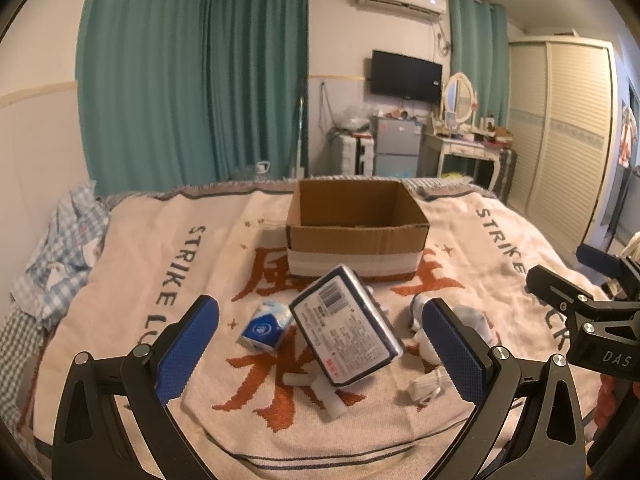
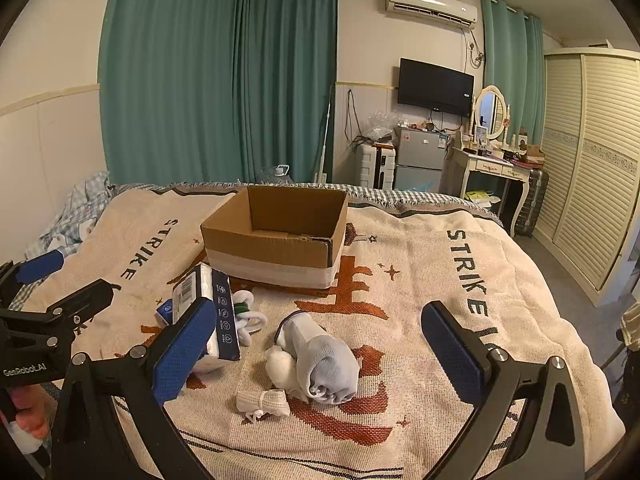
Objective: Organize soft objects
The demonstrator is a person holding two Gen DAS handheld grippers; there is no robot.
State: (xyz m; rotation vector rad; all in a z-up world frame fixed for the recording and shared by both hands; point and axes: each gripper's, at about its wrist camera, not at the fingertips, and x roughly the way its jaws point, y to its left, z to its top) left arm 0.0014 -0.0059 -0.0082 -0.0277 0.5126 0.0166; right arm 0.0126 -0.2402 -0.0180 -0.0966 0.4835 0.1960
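Bed blanket point(image 2: 460, 248): both hand-held grippers point(image 1: 320, 344) point(image 2: 320, 354) spread, empty; tilted tissue pack point(image 1: 346, 326) may topple if nudged.

Both views have that warm, kinda dim indoor light, pretty even with no harsh glare. Shadows are soft, just faint ones under the cardboard box point(image 2: 276, 236) and the stuff on the bed point(image 2: 440, 280). Heavy fisheye bend, curtains point(image 1: 192, 80) and wardrobe point(image 2: 592, 160) bow outward, corners go black. Left view is slightly softer, and the far wall looks a bit mushy in both
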